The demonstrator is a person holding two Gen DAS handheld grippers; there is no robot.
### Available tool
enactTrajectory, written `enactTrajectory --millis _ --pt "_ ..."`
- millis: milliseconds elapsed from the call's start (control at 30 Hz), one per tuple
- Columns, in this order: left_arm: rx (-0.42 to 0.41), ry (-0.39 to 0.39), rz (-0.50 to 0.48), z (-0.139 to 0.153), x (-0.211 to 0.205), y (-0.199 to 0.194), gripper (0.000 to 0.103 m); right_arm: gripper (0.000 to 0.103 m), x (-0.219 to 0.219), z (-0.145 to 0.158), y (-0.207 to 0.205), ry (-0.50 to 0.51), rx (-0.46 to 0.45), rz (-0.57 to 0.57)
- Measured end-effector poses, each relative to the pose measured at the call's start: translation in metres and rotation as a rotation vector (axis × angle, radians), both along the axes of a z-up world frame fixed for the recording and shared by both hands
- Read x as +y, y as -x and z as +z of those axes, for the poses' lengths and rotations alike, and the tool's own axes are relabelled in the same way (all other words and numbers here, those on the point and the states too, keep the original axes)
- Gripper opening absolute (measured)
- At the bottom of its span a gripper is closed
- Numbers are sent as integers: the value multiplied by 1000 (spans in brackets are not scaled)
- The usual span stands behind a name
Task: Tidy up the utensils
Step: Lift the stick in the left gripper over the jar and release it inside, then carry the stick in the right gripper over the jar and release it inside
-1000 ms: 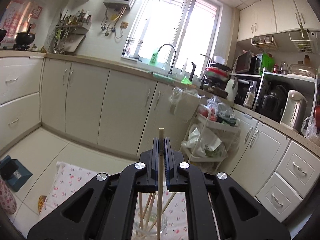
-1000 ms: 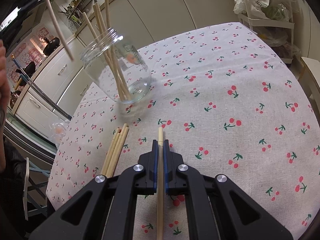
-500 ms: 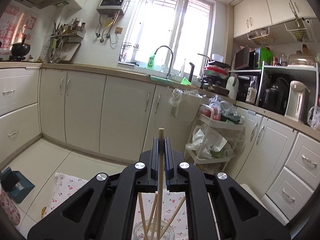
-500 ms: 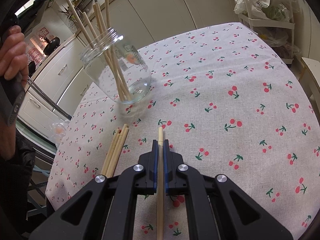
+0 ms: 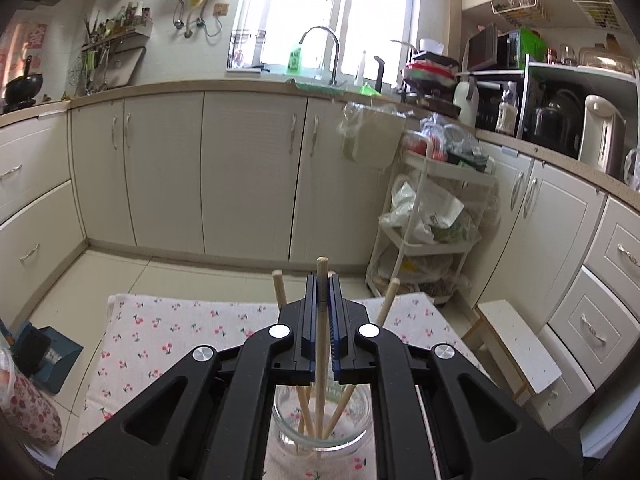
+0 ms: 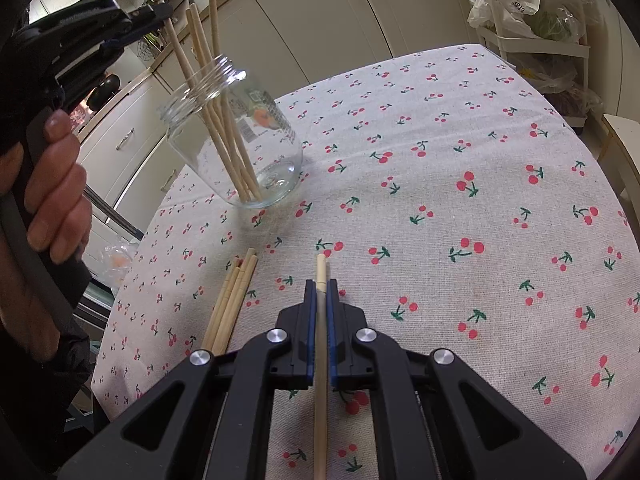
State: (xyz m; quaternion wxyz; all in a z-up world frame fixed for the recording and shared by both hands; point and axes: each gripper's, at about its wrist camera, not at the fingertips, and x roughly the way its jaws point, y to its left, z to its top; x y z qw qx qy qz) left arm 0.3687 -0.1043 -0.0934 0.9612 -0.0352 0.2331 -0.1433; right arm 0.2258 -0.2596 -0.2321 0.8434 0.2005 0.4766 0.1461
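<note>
A clear glass jar (image 6: pixel 240 136) stands on the cherry-print tablecloth (image 6: pixel 440 160) with several wooden chopsticks leaning in it. My left gripper (image 5: pixel 321 284) is shut on one chopstick (image 5: pixel 321 344) right above the jar (image 5: pixel 320 428), and the stick's lower end reaches inside the glass. The right wrist view shows that left gripper (image 6: pixel 160 12) at the upper left, held by a hand (image 6: pixel 52 184). My right gripper (image 6: pixel 320 286) hovers low over the cloth, shut on another chopstick (image 6: pixel 320 360). A small bundle of loose chopsticks (image 6: pixel 232 304) lies just left of it.
Beyond the table's far edge are a white trolley (image 5: pixel 432 216) stuffed with bags and a white stool (image 5: pixel 516 352). Cream cabinets line the walls. On the floor at the left sit a blue dustpan (image 5: pixel 48 352) and a floral-print object (image 5: pixel 28 412).
The left gripper has come down over the jar with its chopstick, whose lower end now sits inside the glass. The right gripper and its chopstick have not moved.
</note>
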Motion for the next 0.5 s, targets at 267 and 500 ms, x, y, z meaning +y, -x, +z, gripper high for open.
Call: enactTrajectory --millis 267,500 --pt "40 17 49 -4 28 19 41 6 4 2 -1 35 1 7" --pt "74 61 177 -24 82 46 67 6 15 7 -3 123 27 40"
